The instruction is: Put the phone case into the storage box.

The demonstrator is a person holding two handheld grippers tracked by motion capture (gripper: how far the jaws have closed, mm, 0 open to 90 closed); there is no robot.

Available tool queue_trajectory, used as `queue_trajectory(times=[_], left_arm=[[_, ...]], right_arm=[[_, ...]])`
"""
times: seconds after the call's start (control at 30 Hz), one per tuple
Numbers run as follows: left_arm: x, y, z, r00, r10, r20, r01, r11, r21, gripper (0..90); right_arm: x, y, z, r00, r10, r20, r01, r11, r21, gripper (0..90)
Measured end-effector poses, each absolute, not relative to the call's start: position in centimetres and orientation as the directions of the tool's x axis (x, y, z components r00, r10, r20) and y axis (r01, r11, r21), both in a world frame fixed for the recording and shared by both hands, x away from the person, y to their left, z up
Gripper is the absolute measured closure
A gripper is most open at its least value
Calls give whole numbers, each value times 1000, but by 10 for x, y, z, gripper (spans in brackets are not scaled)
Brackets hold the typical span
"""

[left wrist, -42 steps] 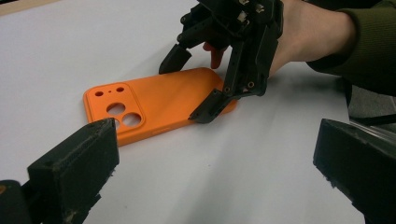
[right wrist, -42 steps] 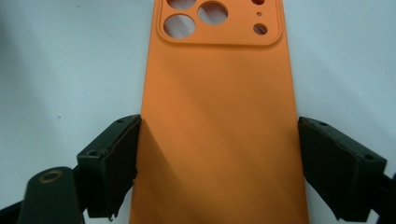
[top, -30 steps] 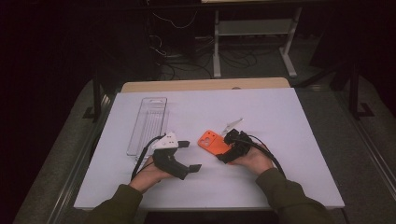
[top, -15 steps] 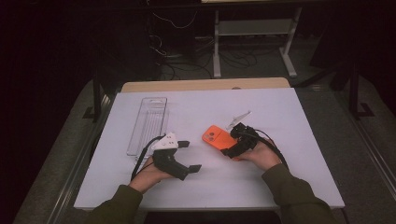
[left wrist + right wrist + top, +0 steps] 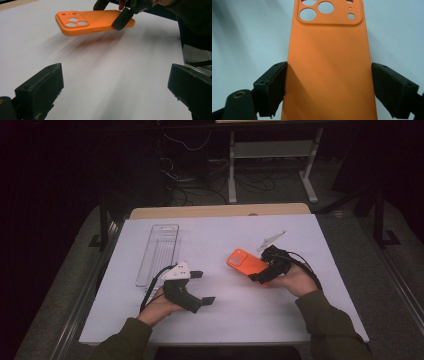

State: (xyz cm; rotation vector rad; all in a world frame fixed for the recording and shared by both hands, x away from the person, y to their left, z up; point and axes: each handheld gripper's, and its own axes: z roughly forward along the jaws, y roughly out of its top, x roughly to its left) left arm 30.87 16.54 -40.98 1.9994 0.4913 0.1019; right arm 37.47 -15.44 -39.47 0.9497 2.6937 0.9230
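High view: the right tool [image 5: 264, 271] grips an orange phone case [image 5: 244, 261] by its long edges, near the middle of the white surface [image 5: 225, 320]. The left tool [image 5: 199, 287] rests just right of a clear tray [image 5: 159, 252].

Left gripper view: its jaws stand wide apart; the case [image 5: 92, 22] hangs above the surface.

Right gripper view: both jaws press the case's [image 5: 328, 62] sides.

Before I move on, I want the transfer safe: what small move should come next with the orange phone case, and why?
Probably ease the left gripper toward the orange phone case. The right gripper holds the case by its sides, clear of the table with a shadow under it, while the left fingers stand wide open, empty, facing it.
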Motion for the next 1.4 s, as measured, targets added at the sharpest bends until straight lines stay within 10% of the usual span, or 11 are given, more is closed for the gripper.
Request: queue_trajectory(times=[1.4], left_arm=[[346, 162, -366, 963, 250, -100, 212, -474, 854, 0]], right_arm=[[366, -177, -378, -896, 439, 62, 381, 689, 616, 155]])
